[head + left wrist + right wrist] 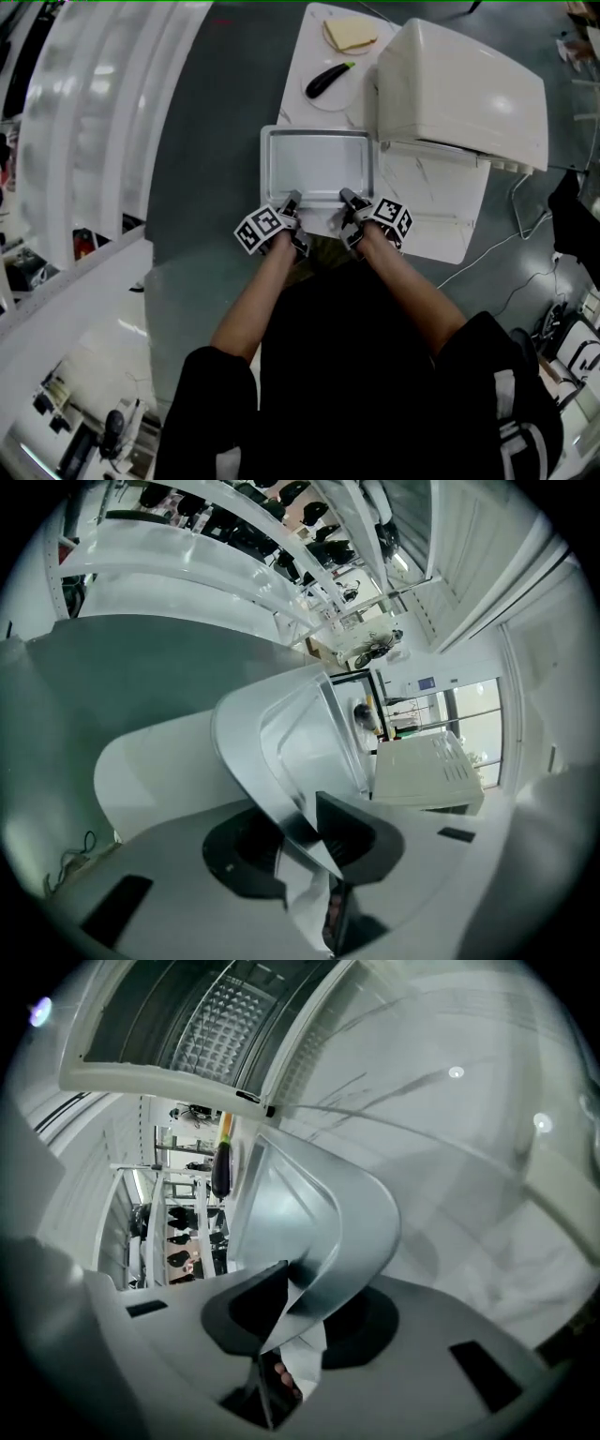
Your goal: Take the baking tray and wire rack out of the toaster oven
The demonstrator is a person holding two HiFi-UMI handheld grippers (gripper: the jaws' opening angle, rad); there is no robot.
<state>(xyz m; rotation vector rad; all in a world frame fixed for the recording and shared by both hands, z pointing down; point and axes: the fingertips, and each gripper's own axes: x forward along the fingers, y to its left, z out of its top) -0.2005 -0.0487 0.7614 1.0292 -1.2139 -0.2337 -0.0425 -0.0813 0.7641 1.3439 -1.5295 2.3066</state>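
Note:
A silver baking tray [317, 164] hangs level over the white table [431, 216], just left of the white toaster oven [459, 84]. My left gripper [292, 202] is shut on the tray's near rim at its left end. My right gripper [349, 199] is shut on the same rim at its right end. In the left gripper view the tray [281, 733] runs away from the jaws, with the oven [427, 775] beyond it. The right gripper view shows the tray [309, 1213] pinched in the jaws and a wire rack [216, 1026] inside the oven's open front.
A dark eggplant [330, 80] lies on a white plate at the back of the table, and a slice of bread [349, 35] sits behind it. A cable [506, 244] runs across the green floor on the right. White benches curve along the left.

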